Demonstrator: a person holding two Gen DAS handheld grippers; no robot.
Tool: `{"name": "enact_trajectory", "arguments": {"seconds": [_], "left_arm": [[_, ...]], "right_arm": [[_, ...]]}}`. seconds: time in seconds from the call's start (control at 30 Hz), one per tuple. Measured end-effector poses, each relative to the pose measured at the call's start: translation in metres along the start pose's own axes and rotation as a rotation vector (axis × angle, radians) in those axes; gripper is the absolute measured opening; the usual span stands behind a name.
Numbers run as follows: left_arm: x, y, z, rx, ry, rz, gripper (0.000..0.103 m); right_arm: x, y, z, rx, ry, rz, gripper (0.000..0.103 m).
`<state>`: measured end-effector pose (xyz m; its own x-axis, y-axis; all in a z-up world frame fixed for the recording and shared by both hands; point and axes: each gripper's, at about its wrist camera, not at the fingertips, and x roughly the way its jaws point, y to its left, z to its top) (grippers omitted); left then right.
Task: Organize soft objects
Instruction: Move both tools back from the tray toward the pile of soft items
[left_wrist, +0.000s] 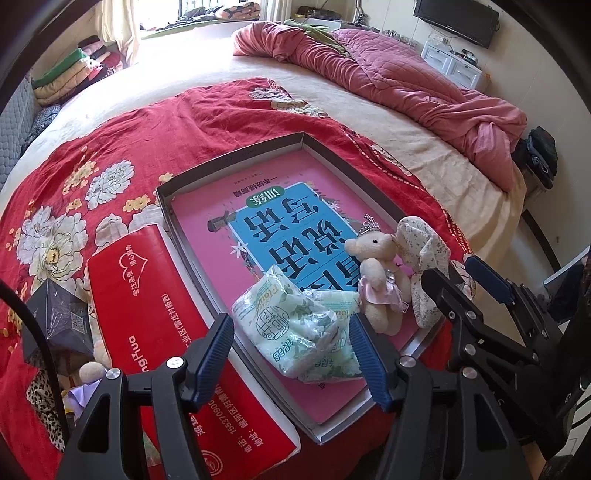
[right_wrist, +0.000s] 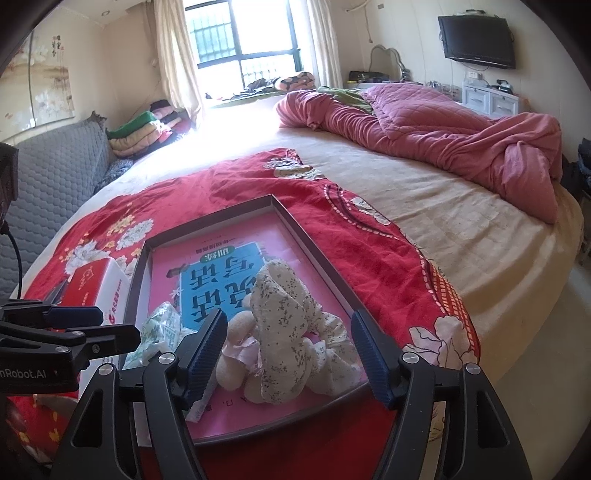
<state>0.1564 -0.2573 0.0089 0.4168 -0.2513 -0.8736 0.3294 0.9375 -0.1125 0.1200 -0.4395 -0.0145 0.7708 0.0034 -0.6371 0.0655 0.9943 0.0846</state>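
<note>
A shallow grey box lid (left_wrist: 236, 155) lies on the red floral quilt with a pink book (left_wrist: 207, 236) inside. In it lie green-white tissue packs (left_wrist: 295, 325), a small beige teddy bear (left_wrist: 376, 273) and a floral cloth rabbit (left_wrist: 424, 258). My left gripper (left_wrist: 291, 354) is open with its fingers either side of the tissue packs. My right gripper (right_wrist: 288, 350) is open around the rabbit (right_wrist: 284, 306) and bear (right_wrist: 236, 332). The box rim (right_wrist: 317, 251) and tissue packs (right_wrist: 162, 325) show in the right wrist view too.
A red tissue box (left_wrist: 147, 306) lies left of the lid, with a dark box (left_wrist: 59, 314) and a small plush toy (left_wrist: 92, 369) beyond it. A pink duvet (right_wrist: 443, 133) is heaped at the bed's far right. A grey sofa (right_wrist: 55, 177) stands left.
</note>
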Motion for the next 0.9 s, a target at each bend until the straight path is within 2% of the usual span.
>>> {"name": "enact_trajectory", "arguments": {"seconds": [0.27, 0.33, 0.47, 0.6, 0.9], "left_arm": [[-0.016, 0.003, -0.006, -0.013, -0.028, -0.001, 0.074], [-0.019, 0.004, -0.007, -0.021, -0.033, -0.011, 0.081], [-0.026, 0.004, -0.011, -0.027, -0.044, -0.014, 0.083], [-0.036, 0.005, -0.015, -0.034, -0.066, -0.006, 0.088], [-0.054, 0.009, -0.025, -0.021, -0.094, 0.036, 0.088]], "right_arm": [[-0.011, 0.001, 0.002, -0.011, -0.028, -0.032, 0.077], [-0.015, 0.004, 0.003, -0.012, -0.037, -0.032, 0.077], [-0.022, 0.01, 0.005, -0.023, -0.047, -0.043, 0.077], [-0.029, 0.016, 0.006, -0.032, -0.055, -0.048, 0.078], [-0.046, 0.029, 0.01, -0.034, -0.071, -0.072, 0.078]]}}
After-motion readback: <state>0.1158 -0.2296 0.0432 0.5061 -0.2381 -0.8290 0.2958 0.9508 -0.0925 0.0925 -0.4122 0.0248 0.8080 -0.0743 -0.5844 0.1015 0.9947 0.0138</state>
